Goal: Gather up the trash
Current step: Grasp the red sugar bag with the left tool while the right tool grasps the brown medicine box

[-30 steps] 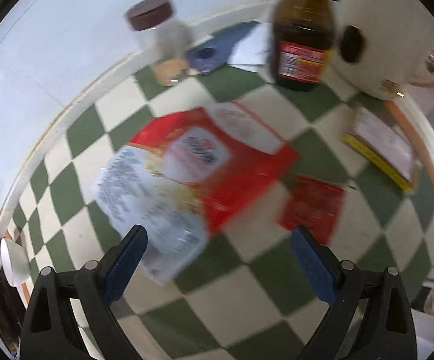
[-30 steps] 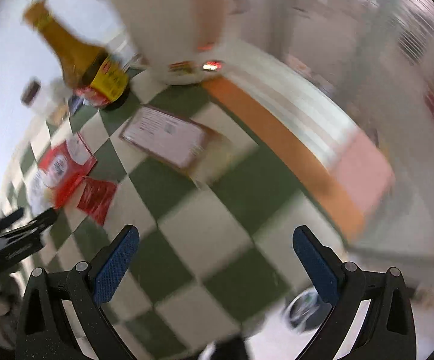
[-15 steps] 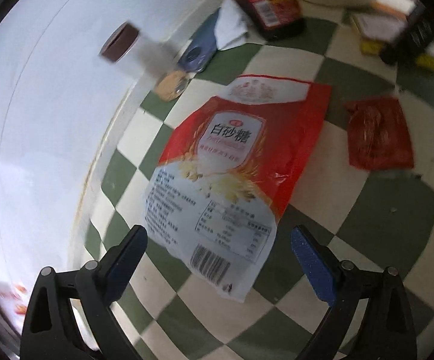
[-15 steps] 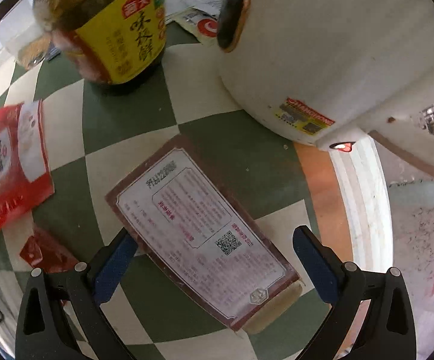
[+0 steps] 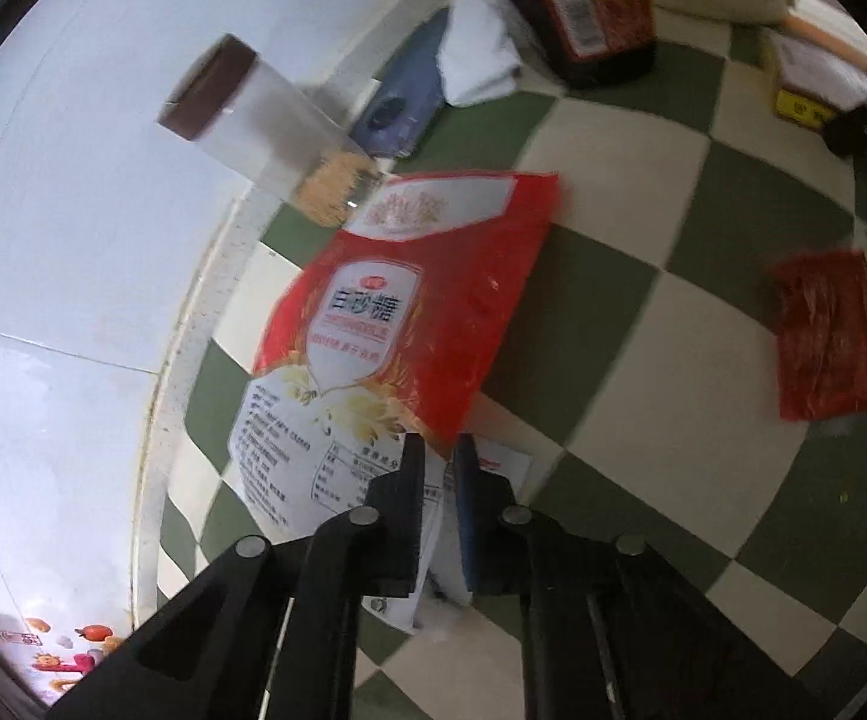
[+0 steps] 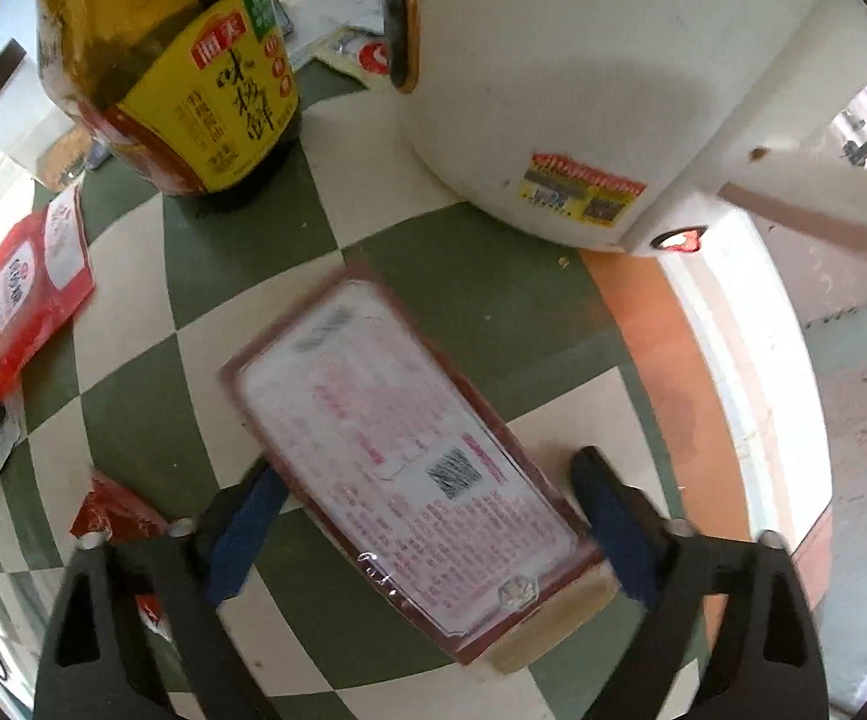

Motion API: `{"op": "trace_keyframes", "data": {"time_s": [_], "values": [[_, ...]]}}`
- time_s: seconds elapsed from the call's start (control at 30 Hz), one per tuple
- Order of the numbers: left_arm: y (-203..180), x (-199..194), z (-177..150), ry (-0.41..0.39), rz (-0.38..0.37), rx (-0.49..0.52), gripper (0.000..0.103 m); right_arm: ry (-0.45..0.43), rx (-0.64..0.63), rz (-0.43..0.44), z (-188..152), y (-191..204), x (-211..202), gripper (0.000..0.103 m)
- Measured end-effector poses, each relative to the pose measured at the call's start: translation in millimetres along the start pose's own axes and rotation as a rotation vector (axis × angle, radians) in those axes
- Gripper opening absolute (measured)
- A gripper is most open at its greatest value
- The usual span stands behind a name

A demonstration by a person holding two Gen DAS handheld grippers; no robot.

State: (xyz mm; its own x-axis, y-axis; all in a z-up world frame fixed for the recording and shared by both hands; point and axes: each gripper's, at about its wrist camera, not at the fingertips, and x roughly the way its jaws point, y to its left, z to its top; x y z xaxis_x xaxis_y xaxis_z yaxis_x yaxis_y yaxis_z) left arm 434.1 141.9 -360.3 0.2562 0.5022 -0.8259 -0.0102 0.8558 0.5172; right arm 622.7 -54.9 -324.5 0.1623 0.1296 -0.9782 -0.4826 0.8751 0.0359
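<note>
Left gripper now clamped on lower edge of red sugar bag on checkered table; right gripper half closing around flat box, not yet pressing

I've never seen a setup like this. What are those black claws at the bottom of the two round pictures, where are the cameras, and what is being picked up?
There is no robot here: a person holds a two-finger claw in each hand, and a wide-angle camera on each claw looks forward along its fingers.

In the left-hand view, the left gripper has pinched shut on the lower edge of a red and white sugar bag lying on a green and white checked table. Nearby are a small red wrapper, a clear jar with a brown lid, and a sauce bottle.

In the right-hand view, the right gripper has just been closing, and its fingers straddle a flat box with a printed label. The picture is too blurred to tell whether the pads press it yet. Behind stands a white cooker.
</note>
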Motion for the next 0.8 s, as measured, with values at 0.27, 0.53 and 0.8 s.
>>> {"op": "trace_keyframes", "data": {"time_s": [0.27,0.53,0.8], "values": [[33,-46,-1,-0.095,0.038,-0.100,0.002,-0.065,0.173,0.147,-22,-44,-32,0.071],[58,-39,4,-0.089,0.111,-0.134,0.018,-0.061,0.224,0.195,-42,-67,-45,0.069],[71,-9,16,-0.045,0.129,-0.082,0.008,-0.057,0.226,0.192,-33,-66,-54,0.067]]}}
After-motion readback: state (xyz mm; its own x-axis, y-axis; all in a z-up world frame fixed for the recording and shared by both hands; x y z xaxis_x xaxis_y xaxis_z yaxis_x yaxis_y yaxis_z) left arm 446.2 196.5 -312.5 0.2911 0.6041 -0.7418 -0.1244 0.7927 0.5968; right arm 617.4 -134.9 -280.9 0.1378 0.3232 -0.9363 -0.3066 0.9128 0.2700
